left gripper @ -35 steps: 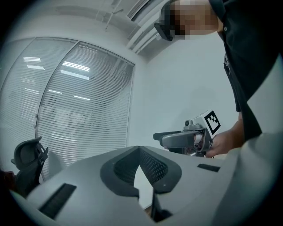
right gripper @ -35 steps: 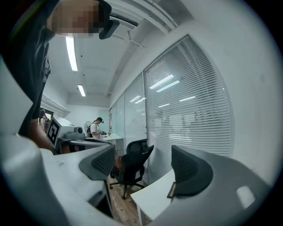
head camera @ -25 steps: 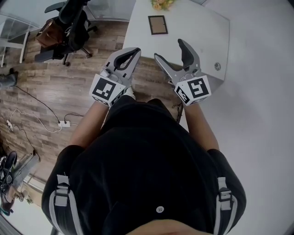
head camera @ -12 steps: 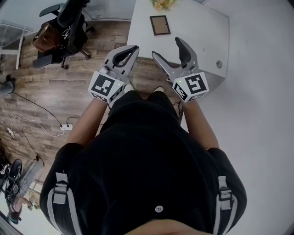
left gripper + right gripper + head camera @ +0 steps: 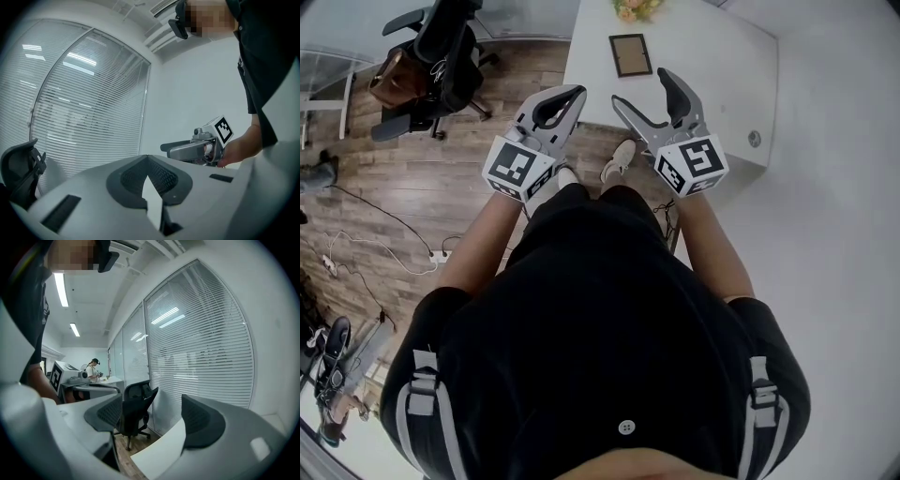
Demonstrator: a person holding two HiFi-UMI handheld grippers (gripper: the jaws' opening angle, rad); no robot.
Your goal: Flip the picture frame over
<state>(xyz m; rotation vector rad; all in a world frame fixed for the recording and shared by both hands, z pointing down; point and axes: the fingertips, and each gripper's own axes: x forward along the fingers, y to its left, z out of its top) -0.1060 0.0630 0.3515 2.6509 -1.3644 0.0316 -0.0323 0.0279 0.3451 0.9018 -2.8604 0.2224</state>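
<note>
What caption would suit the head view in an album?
Person holds the shut left gripper and open right gripper before a picture frame on a white table.

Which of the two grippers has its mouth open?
The grey right gripper: its jaws stand wide apart. The left gripper has jaws closed at the tips.

A black office chair (image 5: 441, 56) stood at the head view's upper left on the wooden floor (image 5: 422, 178). White cables (image 5: 370, 246) trailed along the left edge. A white table (image 5: 712, 66) with yellow flowers (image 5: 630, 9) filled the top.
</note>
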